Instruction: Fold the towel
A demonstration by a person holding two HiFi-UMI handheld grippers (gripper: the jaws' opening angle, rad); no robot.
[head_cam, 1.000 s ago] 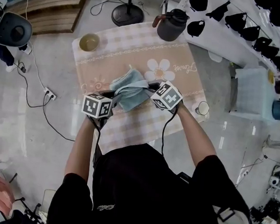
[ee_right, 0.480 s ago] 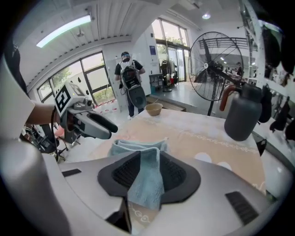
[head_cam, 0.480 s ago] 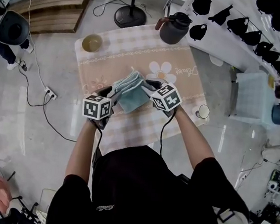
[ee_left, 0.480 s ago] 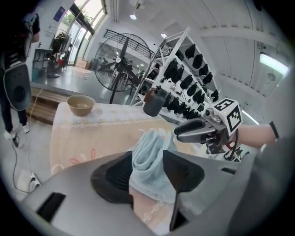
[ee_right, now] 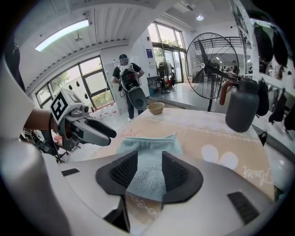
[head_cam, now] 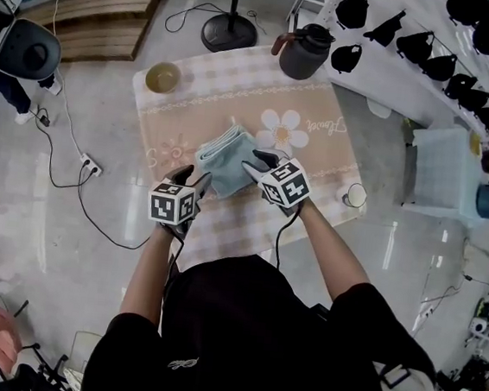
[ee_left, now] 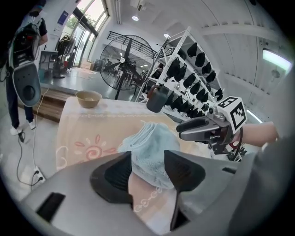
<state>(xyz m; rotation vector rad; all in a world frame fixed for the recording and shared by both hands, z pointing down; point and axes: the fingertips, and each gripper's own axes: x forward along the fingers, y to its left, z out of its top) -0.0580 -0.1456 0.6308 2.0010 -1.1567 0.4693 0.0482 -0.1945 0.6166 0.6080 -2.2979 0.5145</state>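
Where the worktop [head_cam: 239, 86] is spread with its pink checked cloth, the towel [head_cam: 224, 158] lies folded into a thick blue wad near the middle, a little toward the near edge. My left tool [head_cam: 191, 176] sits at the towel's near-left corner. Its jaws have just been opening and stand wide apart. The towel's edge shows in the gap between them, but neither pad presses on it. My right tool [head_cam: 257, 162] is at the towel's right side, tilted down toward it. Its jaws have just been opening as well, and the towel's end lies between the pads without being squeezed, so I hold nothing with either tool. A dark jug [head_cam: 305, 49] stands at the far right corner, a small bowl [head_cam: 162, 77] at the far left corner, and a white cup [head_cam: 354, 194] at the right edge.
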